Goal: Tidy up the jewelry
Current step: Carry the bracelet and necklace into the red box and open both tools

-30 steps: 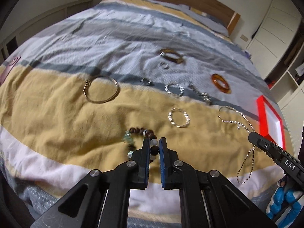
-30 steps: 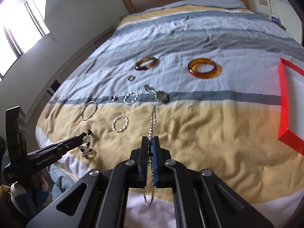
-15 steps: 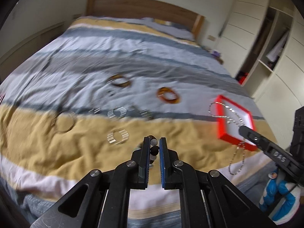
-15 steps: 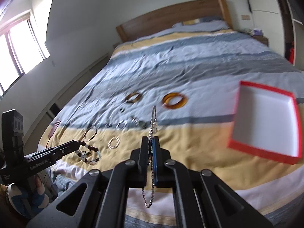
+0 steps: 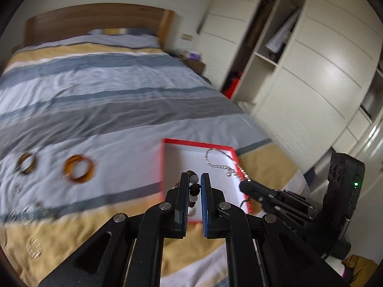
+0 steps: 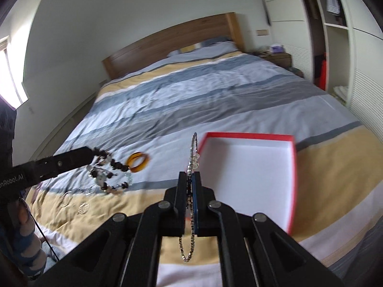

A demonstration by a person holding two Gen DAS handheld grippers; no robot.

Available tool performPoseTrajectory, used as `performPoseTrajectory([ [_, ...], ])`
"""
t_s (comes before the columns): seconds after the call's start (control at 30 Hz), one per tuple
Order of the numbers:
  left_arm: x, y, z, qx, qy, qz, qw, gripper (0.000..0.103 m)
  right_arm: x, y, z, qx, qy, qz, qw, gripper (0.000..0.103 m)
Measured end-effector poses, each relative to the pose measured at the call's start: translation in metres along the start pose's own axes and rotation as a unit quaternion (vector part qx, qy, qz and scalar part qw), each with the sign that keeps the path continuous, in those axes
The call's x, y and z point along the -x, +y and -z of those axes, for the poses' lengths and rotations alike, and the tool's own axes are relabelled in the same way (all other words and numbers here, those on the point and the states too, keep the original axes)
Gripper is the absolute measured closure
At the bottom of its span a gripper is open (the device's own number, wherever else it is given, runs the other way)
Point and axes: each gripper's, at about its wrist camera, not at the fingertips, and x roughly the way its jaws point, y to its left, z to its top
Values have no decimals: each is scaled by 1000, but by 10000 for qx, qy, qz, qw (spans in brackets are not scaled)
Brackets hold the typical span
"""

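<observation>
1. My left gripper is clamped on a beaded bracelet; from the right wrist view the beads dangle in the air above the bed.
2. My right gripper is pinched tight on a silver chain necklace, one loop standing above the jaws and the rest hanging below them.
3. The red-rimmed box lies open on the bed near its right edge, white inside; the chain's loop shows over it in the left wrist view.
4. An amber bangle and a darker bangle lie on the pale stripe left of the box, apart from each other.
5. Small silver rings lie on the yellow stripe toward the bed's near left corner, too blurred to count.
</observation>
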Motion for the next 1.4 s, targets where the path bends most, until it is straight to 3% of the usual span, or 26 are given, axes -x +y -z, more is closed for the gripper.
performPoseTrajectory([
  [0.13, -69, -17, -5, -115, 404, 80, 9991, 94, -26, -40, -5, -192, 117, 220, 9995, 99],
  [0.23, -119, -14, 6, -152, 796, -59, 9967, 94, -47, -61, -1, -312, 266, 321, 9986, 99],
  [0.47, -174, 23, 45, -84, 1394, -490, 9890, 94, -92, -93, 32, -449, 753, 495, 9949, 99],
  [0.73, -180, 27, 66, -117, 1564, -778, 9846, 92, -99, -94, 43, -175, 805, 776, 9936, 98],
  [1.0, -172, 27, 86, 135, 1630, -1064, 9808, 92, -103, -98, 39, -24, 865, 719, 9936, 98],
  [1.4, -148, 31, 108, 988, 1638, -1302, 9729, 92, -126, -96, 24, 180, 927, 488, 9943, 99],
])
